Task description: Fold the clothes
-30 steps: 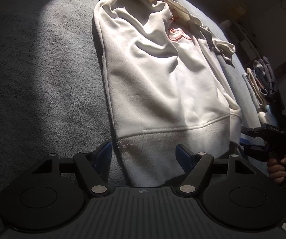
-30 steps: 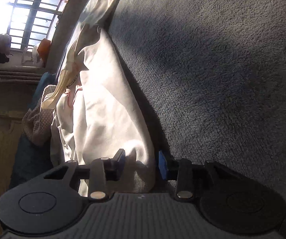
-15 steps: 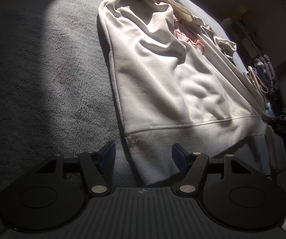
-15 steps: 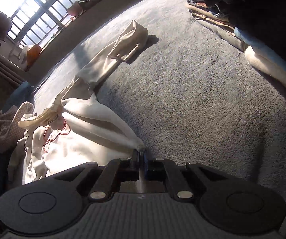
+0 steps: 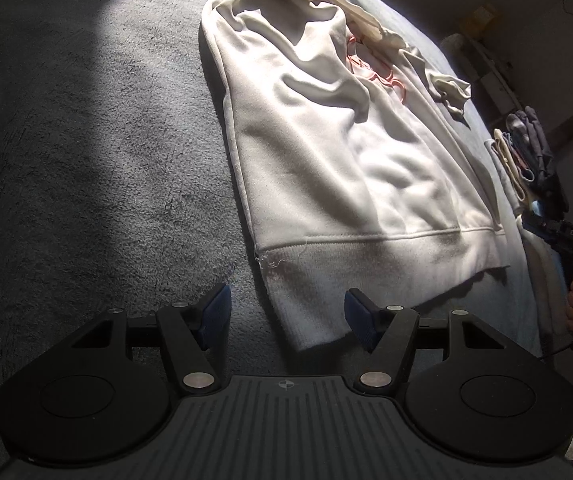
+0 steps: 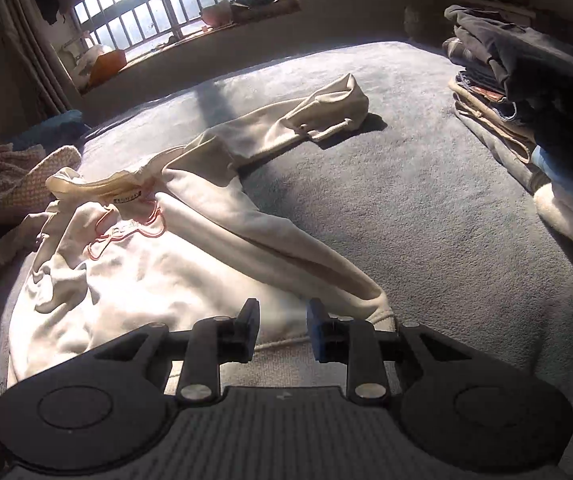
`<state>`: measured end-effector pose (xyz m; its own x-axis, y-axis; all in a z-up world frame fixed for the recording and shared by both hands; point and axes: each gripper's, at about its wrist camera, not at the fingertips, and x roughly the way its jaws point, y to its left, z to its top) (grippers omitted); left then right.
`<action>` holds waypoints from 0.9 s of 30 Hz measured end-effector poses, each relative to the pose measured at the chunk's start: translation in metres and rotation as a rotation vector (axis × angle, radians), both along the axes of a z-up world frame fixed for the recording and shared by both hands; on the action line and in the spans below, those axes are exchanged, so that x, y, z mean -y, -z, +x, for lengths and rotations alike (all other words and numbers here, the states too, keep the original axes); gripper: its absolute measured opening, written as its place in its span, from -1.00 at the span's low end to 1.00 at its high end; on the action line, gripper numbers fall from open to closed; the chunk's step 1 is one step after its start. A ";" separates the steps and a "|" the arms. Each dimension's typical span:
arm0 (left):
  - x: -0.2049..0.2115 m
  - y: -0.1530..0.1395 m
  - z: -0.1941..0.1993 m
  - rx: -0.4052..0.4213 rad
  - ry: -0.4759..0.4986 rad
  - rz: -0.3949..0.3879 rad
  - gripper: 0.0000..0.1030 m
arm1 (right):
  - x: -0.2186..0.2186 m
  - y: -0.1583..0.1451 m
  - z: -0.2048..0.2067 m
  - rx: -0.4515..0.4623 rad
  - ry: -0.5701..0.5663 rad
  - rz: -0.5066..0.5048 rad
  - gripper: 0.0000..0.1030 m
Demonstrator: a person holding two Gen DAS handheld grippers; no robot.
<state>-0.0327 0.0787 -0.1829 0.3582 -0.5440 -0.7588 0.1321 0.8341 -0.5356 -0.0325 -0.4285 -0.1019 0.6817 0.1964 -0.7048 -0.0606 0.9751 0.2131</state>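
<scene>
Sweatshirt (image 5: 326, 152) is spread flat on the grey blanket (image 5: 86, 140). Left tongs (image 5: 286, 318) are held open around its hem corner. Right tongs (image 6: 282, 330) are parted over the hem, nothing gripped.

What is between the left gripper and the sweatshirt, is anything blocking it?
Nothing visible. The left gripper is open, and the sweatshirt hem corner lies directly between its fingers on the bare blanket, with no other item in the gap.
</scene>
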 end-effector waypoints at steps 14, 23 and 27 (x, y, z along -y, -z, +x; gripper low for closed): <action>-0.036 0.022 0.010 -0.157 -0.169 -0.311 0.20 | -0.273 0.051 -0.074 0.191 -1.100 -0.417 -0.14; -0.028 0.029 0.016 -0.187 -0.165 -0.411 0.16 | -0.286 0.066 -0.096 0.269 -1.097 -0.486 0.17; -0.026 0.026 0.014 -0.193 -0.170 -0.447 0.16 | -0.288 0.063 -0.096 0.286 -1.056 -0.457 0.31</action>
<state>-0.0191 0.1046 -0.2087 0.3462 -0.7764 -0.5267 -0.1214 0.5196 -0.8457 -0.1286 -0.1408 -0.1646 0.4769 0.5259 -0.7042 -0.8701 0.3957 -0.2938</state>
